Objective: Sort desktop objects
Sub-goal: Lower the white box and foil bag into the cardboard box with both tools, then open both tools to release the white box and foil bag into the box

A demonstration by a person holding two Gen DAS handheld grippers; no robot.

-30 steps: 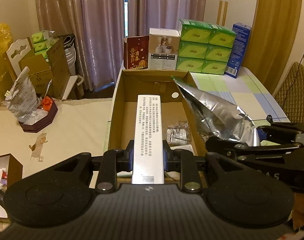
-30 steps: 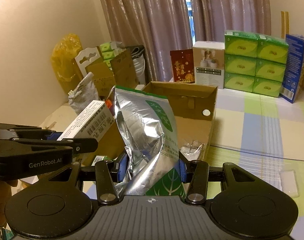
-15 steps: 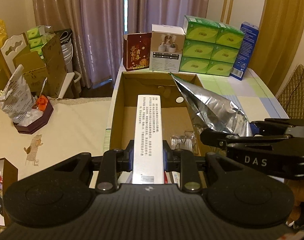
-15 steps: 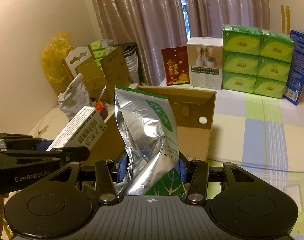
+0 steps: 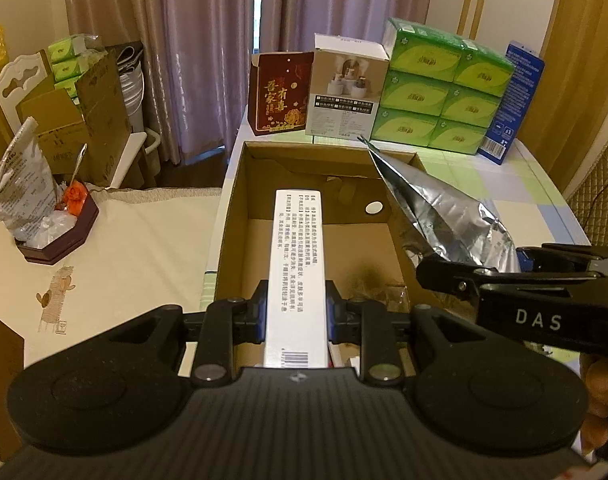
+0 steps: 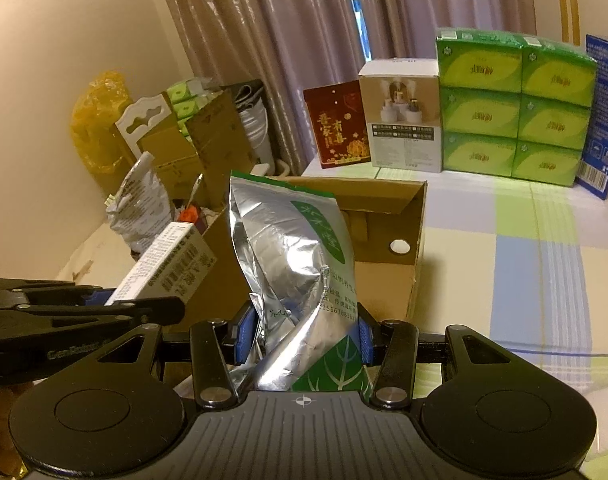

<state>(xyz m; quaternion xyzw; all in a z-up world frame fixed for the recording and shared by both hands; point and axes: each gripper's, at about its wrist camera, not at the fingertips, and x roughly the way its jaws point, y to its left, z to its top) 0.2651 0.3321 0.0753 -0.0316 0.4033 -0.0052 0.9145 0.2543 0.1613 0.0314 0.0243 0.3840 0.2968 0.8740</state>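
Holding clear packets — open cardboard box (image 5: 231, 216).

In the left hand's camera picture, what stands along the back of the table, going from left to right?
Dark red gift box → white carton with a product photo → stack of green tissue packs → tall blue box.

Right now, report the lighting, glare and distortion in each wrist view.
Left wrist view: warm yellowish room light, curtains bowed by the fisheye, dark vignette at the corners; the long white printed carton is sharp. Right wrist view: same warm cast, bright glare patches on the crinkled silver foil pouch, table edge curved.
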